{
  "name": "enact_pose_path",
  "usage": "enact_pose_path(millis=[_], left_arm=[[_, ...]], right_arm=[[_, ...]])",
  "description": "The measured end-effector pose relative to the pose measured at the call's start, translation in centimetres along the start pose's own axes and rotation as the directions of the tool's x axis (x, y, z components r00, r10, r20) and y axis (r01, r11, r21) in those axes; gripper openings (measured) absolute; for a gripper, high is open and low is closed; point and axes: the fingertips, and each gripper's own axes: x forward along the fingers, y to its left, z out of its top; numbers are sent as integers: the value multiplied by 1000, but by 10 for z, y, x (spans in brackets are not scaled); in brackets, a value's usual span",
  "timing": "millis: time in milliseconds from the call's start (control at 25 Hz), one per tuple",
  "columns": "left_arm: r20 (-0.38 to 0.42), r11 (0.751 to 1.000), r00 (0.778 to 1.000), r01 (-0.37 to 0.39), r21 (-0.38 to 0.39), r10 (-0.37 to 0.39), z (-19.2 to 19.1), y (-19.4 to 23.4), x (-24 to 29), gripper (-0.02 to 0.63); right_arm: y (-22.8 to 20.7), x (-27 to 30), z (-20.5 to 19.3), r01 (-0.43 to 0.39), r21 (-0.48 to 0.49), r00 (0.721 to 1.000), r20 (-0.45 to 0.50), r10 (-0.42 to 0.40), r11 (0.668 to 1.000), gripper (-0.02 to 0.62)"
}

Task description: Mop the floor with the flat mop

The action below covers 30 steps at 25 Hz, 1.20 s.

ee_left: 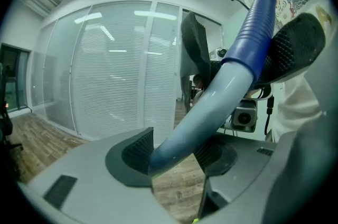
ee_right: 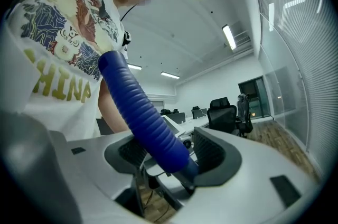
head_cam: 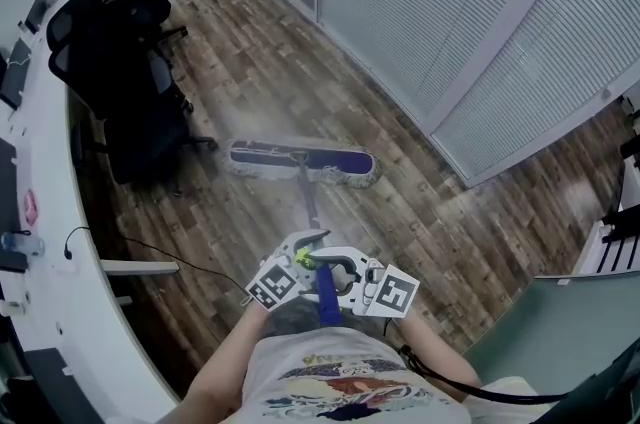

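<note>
Clamping mop handle (head_cam: 307,197), left tool (ee_left: 174,154) and right tool (ee_right: 170,152) both closed

The wooden floor (head_cam: 300,52) lies open beyond the head of the flat mop (head_cam: 300,160) and to its right, as far as the glass wall with blinds (head_cam: 450,22), which runs slantwise across the upper right. On the left, black office chairs (head_cam: 130,82) crowd just beside the mop head's left end, backed by the curved white bench (head_cam: 40,212). A black cable (head_cam: 180,257) trails over the floor near the bench. A grey-green panel (head_cam: 560,332) closes off the lower right.
</note>
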Motion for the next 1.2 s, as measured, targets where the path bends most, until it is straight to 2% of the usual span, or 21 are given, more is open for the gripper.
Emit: enact_pose_path(millis=[40,80,160,240,520,800,1200], left_arm=[[5,1000,1000,-1,-3,1,2,6,1,199],[12,1000,1000,-5,-5,5,4,13,2,198],[23,1000,1000,-15,-11,15,6,31,1,198],[31,1000,999,-21,-18,21,6,52,-2,198],[43,1000,999,-14,-24,15,12,138,-11,198],[36,1000,999,0,-5,0,20,210,-4,199],[35,1000,999,-28,-7,28,38,305,21,198]], right_arm=[[-6,2,4,4,8,1000,23,-4,1000,247],[-12,3,1,-4,4,1000,-10,4,1000,247],[-25,6,-18,-38,-13,989,-140,36,999,247],[-41,17,-24,-58,-17,981,-184,54,998,247],[-119,71,2,-22,5,999,-36,22,1000,247],[-189,95,6,4,-7,1000,-3,-4,1000,247],[-284,110,16,-25,-6,1000,16,25,1000,247]])
